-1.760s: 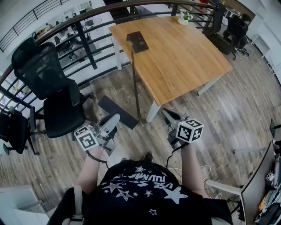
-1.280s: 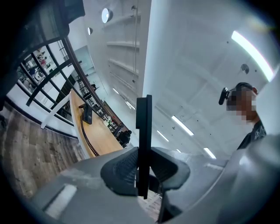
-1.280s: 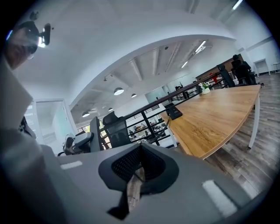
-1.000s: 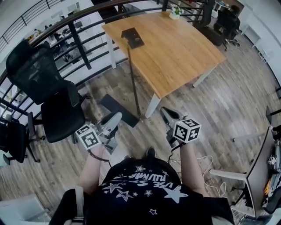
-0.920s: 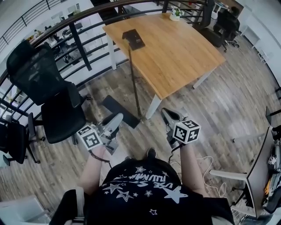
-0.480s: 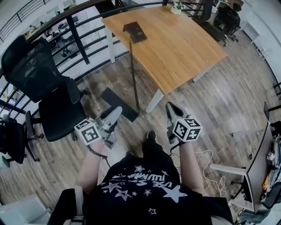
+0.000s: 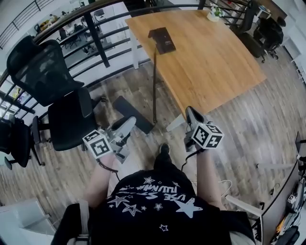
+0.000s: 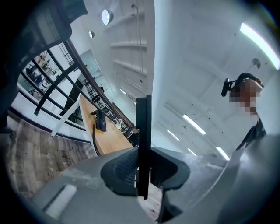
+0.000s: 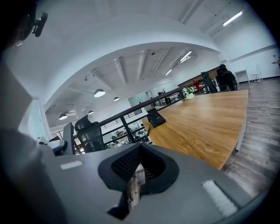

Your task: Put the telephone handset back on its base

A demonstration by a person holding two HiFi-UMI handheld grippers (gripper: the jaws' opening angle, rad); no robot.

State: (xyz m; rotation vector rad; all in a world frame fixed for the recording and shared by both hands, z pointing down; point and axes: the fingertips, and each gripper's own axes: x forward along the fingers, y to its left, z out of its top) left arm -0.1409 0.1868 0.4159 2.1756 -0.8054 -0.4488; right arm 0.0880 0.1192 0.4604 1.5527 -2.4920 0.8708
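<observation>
The black telephone base [image 7: 162,39] sits at the far left edge of the wooden table [image 7: 215,62]; it also shows as the base [image 8: 101,121] and the base [image 9: 156,117]. Its cord [image 7: 154,86] hangs from the table down to the flat black handset [image 7: 134,115]. My left gripper [image 7: 126,124] is shut on that handset, which appears edge-on as a thin black strip [image 8: 143,131] between the jaws of the left gripper [image 8: 143,168]. The handset hangs over the floor, short of the table. My right gripper [image 7: 191,113] is shut and empty, near the table's front corner; its view shows the same gripper [image 9: 139,168].
A black office chair [image 7: 62,105] stands at the left beside a metal railing [image 7: 95,38]. A small plant pot [image 7: 213,12] sits at the table's far edge. More chairs [image 7: 267,28] stand at the far right. A white table leg [image 7: 174,123] is close ahead.
The person has stepped toward the table, and both grippers have come closer to its front corner. The left gripper keeps its hold on the handset; the right stays shut.
</observation>
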